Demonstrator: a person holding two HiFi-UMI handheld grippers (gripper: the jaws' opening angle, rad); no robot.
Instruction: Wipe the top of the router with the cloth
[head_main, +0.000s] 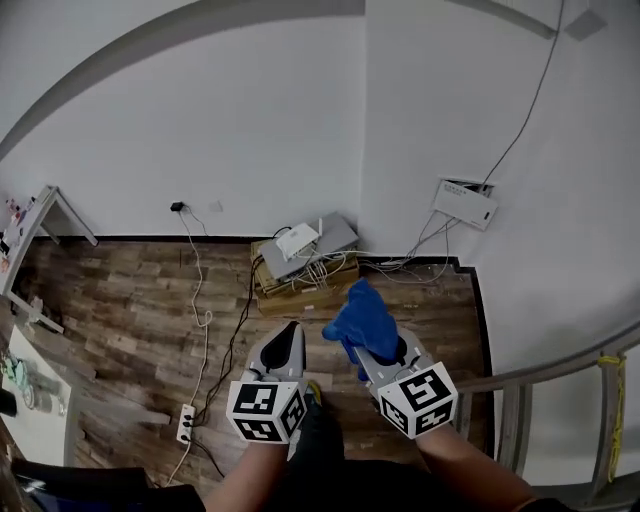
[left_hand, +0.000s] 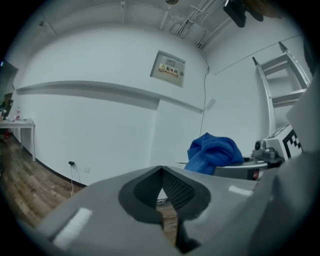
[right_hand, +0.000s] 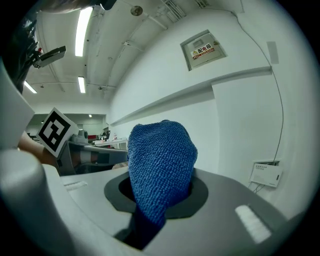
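While the router (head_main: 297, 241) is sitting on a box (head_main: 300, 288) among tangled cables (head_main: 322, 268) in the head view, the right gripper (head_main: 383, 350) is clamping the blue cloth (head_main: 360, 320), well apart from it. The left gripper view is showing the left gripper (left_hand: 162, 175) with its jaws together and empty. The right gripper view is showing the cloth bulging up between the jaws.

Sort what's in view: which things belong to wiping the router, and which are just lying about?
Job in hand: blue cloth, clamped in the right gripper; white router; left gripper, shut and empty.
Lying about: cardboard box under the router; power strip on the floor; white wall box.
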